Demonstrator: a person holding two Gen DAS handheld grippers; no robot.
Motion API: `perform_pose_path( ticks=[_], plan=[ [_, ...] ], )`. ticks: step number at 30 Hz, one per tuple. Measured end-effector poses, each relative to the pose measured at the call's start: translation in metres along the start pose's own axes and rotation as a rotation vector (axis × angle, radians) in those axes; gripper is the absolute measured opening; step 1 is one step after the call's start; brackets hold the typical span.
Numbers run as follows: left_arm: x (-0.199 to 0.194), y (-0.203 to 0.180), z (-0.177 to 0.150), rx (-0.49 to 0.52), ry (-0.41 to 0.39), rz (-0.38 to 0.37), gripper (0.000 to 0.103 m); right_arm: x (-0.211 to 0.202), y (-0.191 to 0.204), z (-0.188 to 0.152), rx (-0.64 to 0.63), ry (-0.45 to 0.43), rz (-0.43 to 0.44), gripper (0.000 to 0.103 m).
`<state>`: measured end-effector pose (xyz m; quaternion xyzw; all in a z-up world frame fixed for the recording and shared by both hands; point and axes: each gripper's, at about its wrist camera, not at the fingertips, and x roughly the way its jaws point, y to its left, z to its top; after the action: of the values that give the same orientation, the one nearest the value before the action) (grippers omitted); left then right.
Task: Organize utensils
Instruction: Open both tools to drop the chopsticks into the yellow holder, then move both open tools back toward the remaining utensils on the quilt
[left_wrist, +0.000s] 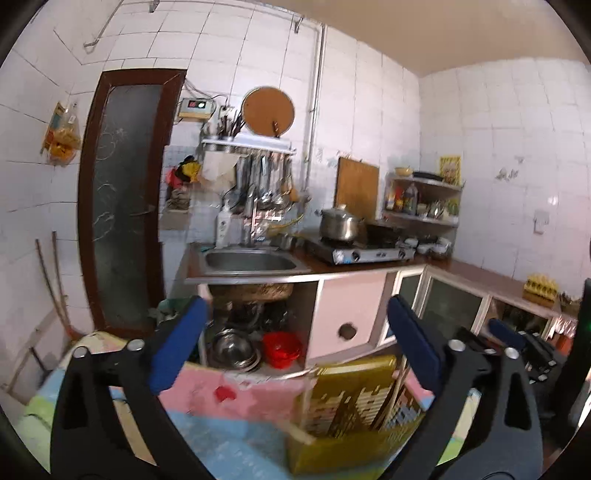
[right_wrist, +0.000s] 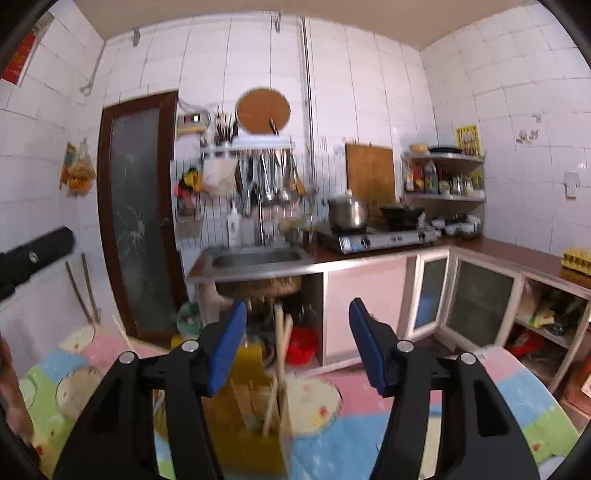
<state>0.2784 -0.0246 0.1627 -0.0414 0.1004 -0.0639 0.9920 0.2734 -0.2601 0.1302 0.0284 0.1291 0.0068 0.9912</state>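
The left gripper (left_wrist: 295, 343) stands with its blue pads (left_wrist: 177, 347) spread wide, nothing pressed between them; below and just right of their gap a yellow slotted holder (left_wrist: 354, 410) sits on the pastel cartoon-print cloth (left_wrist: 240, 435). The right gripper (right_wrist: 297, 347) is also parted, less widely, and a few pale chopsticks (right_wrist: 282, 350) rise out of that same yellow holder (right_wrist: 251, 369) between its pads (right_wrist: 227, 349) without either pad touching them. Motion blur smears the holder's pattern, so any printing on it is unreadable. Farther off, a steel sink (left_wrist: 251, 262) sits left of a two-burner stove (left_wrist: 364, 249) carrying a lidded pot (left_wrist: 340, 221). A small wall box (left_wrist: 195, 107) shows lit red and green spots, but no digits can be made out. The yellow poster (left_wrist: 450, 170) on the corner shelf is too small to read. The cabinet under the sink is dim, with only steel bowls (left_wrist: 232, 349) and a red tub (left_wrist: 281, 349) clear.
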Motion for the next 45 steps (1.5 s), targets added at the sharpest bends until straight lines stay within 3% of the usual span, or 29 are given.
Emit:
perform_pose_path(
  ticks=[7, 13, 18, 25, 30, 34, 40, 45],
  plan=[
    [-0.028, 0.025, -0.027, 0.003, 0.159, 0.050, 0.098, -0.052, -0.015, -0.032, 0.002, 0.119, -0.032, 0.066],
    [-0.041, 0.030, -0.065, 0.044, 0.258, 0.083, 0.098, -0.080, -0.019, -0.082, 0.030, 0.232, -0.043, 0.067],
    [-0.047, 0.034, -0.115, 0.037, 0.383, 0.080, 0.098, -0.085, -0.010, -0.122, 0.025, 0.323, -0.044, 0.067],
    [-0.052, 0.037, -0.165, 0.038, 0.489, 0.101, 0.098, -0.089, 0.011, -0.160, 0.008, 0.407, -0.031, 0.067],
    [-0.052, 0.041, -0.189, 0.024, 0.563, 0.102, 0.098, -0.077, 0.029, -0.186, -0.017, 0.492, -0.012, 0.067],
    [-0.055, 0.045, -0.197, 0.015, 0.578, 0.108, 0.098, -0.066, 0.046, -0.195, -0.048, 0.541, 0.003, 0.066],
    [-0.058, 0.048, -0.205, 0.004, 0.589, 0.107, 0.098, -0.054, 0.064, -0.199, -0.080, 0.607, 0.019, 0.052],
    [-0.058, 0.045, -0.206, -0.011, 0.604, 0.088, 0.098, -0.039, 0.076, -0.206, -0.106, 0.679, 0.017, 0.034]
  ],
)
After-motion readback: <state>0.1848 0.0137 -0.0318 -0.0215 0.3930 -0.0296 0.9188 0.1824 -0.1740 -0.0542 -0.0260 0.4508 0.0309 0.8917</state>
